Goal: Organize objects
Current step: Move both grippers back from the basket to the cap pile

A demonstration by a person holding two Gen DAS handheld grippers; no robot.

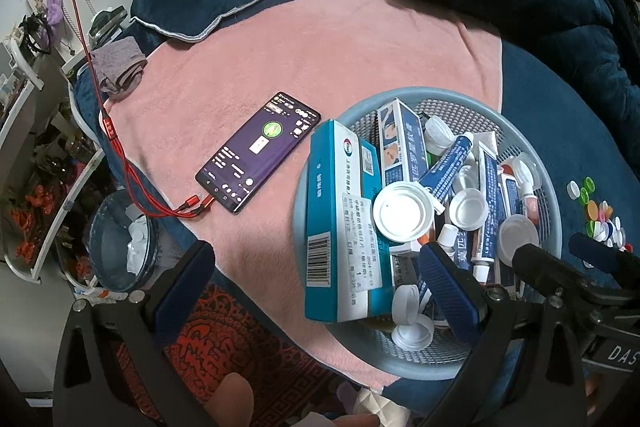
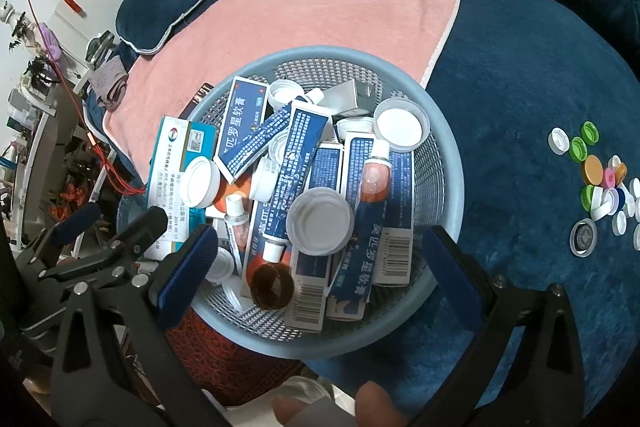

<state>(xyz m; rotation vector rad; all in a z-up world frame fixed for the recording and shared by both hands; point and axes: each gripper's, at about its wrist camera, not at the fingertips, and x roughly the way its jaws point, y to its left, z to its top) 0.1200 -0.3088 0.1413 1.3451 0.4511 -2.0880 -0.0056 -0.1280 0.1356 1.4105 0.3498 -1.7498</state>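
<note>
Left claw (image 1: pixel 316 291): jaws spread wide, nothing between them; hovers over near-left rim of basket, left finger above pink towel, right finger over basket contents. Thumb tip seen at bottom edge.
Right claw (image 2: pixel 320 267): jaws spread wide, gripping nothing; poised over near half of basket, both pads inside/above rim. Fingertips of hand visible at bottom edge.
Bed (image 2: pixel 520 87): dark blue plush cover, carries everything.
Pink towel (image 1: pixel 320 59): spread flat on bed, under phone and partly under basket.
Basket (image 2: pixel 452 187): round, pale blue mesh plastic, near bed's front edge, half on towel, half on blue cover; heaped w/ med boxes, tubes, lids.
Teal box (image 1: pixel 340 219): biggest item, leans on basket's left rim, sticks out over it; barcode on side, white pharmacy label w/ Chinese print, date reads approx 2024, rest too small.
Blue ointment boxes (image 2: pixel 384 211): several, white Chinese writing "莫匹罗星软膏", barcodes at ends.
Phone (image 1: pixel 260 151): on towel, left of basket, screen lit purple w/ green round icon; text too small to read. Red cables (image 1: pixel 132 179) lie at its near end; can't tell which is plugged in.
Ointment tubes (image 2: pixel 298 151): blue/white, same style print, lying across boxes.
White lids (image 2: pixel 320 215): several round ones, scattered on top of pile, open side up.
Brown bottle (image 2: pixel 272 285): amber, mouth facing camera, near front rim of basket.
Bottle caps (image 2: pixel 600 179): loose cluster on blue cover, well apart to right of basket; white, green, orange, pink, blue.
Writing on right claw's body: "DAS" (image 1: pixel 618 353), cut off at the frame edge.
</note>
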